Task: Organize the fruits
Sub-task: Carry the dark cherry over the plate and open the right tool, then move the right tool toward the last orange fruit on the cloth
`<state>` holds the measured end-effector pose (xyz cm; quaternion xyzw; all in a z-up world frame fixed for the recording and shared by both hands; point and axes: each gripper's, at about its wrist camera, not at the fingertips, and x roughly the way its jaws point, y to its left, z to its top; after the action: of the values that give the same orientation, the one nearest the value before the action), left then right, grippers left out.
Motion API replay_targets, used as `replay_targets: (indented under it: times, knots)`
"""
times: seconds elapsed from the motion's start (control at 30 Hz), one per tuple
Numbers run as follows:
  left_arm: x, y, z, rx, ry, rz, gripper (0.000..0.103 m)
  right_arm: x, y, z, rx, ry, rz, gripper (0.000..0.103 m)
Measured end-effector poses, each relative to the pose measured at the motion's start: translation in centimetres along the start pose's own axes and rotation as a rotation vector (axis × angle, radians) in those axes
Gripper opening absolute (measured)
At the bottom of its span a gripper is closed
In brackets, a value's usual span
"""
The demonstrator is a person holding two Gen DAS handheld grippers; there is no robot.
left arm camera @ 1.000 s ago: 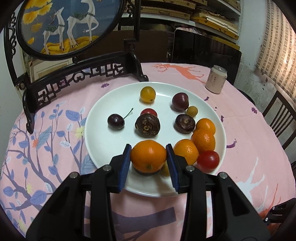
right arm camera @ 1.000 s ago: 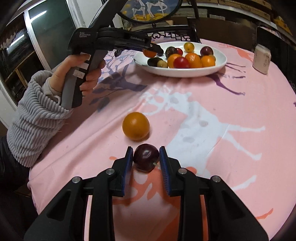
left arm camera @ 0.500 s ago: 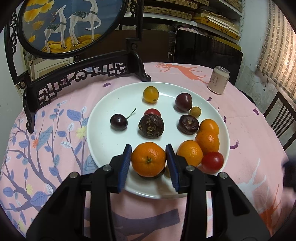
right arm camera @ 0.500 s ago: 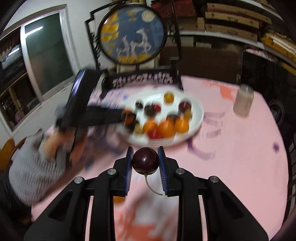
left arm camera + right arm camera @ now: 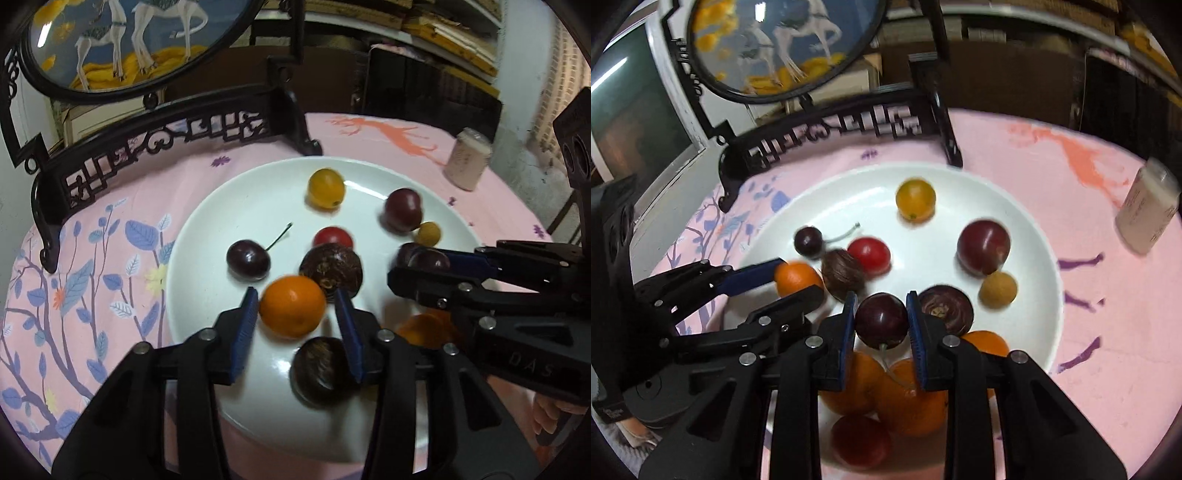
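A round table under a pink tablecloth (image 5: 122, 206) carries a carved black stand (image 5: 155, 122) with an oval deer picture, a white plate (image 5: 229, 199) of fruit and a pale drink can (image 5: 466, 162).

The left gripper (image 5: 295, 314) reaches over the plate's near side. Its jaws have just been opening, and a mandarin (image 5: 292, 305) sits on the plate between the blue pads with a gap showing on each side, so nothing is clamped. The right gripper (image 5: 881, 320) hangs over the plate's near half, pads pressed on both sides of a dark cherry (image 5: 881, 319) whose stem (image 5: 891, 363) trails down toward the fruit below.

Counted in the right wrist view, the plate holds:
- four orange citrus fruits: the mandarin at the left claw and three clustered under the right claw (image 5: 908, 398)
- one dark red plum (image 5: 983, 246)
- two brown, wrinkled passion fruits (image 5: 844, 274)
- two red tomatoes (image 5: 868, 253)
- one yellow tomato (image 5: 915, 199)
- one small tan fruit (image 5: 997, 290)
- one stemmed cherry lying loose (image 5: 809, 240), besides the one being gripped.
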<state>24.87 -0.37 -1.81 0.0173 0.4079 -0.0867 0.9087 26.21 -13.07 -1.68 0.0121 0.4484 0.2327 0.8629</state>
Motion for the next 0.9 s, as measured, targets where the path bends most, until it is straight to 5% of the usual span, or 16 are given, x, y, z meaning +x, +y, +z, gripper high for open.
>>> replay_targets:
  times: [0.1,0.23,0.43,0.57,0.6,0.73,0.83,0.9]
  knots:
    - [0.1,0.0,-0.2,-0.002,-0.001,0.01,0.065,0.0,-0.5,0.1,0.037,-0.001,0.031,0.03]
    - [-2.0,0.2,0.0,-0.023,-0.051,0.025,0.08,-2.2,-0.6,0.4,0.072,-0.054,0.04,0.058]
    - [-8.0,1.2,-1.3,-0.076,-0.16,0.031,0.09,-10.4,0.4,-1.1,0.057,-0.249,0.033,0.061]
    - [-11.5,1.0,-3.6,-0.088,-0.216,0.031,0.095,-16.3,2.6,-5.9,-0.025,-0.395,-0.029,0.083]
    - [-12.2,0.8,-4.5,-0.084,-0.223,0.033,0.095,-17.5,3.2,-7.6,-0.05,-0.435,-0.058,0.099]
    - [-13.5,0.2,-7.7,-0.082,-0.224,0.044,0.101,-20.3,5.2,-13.7,-0.131,-0.563,-0.141,0.102]
    - [-13.9,-0.7,-10.7,-0.069,-0.191,0.049,0.101,-19.6,6.1,-18.6,-0.151,-0.558,-0.22,0.102]
    - [-14.2,-1.6,-12.6,-0.045,-0.181,0.044,0.101,-18.1,6.0,-21.2,-0.142,-0.516,-0.181,0.102]
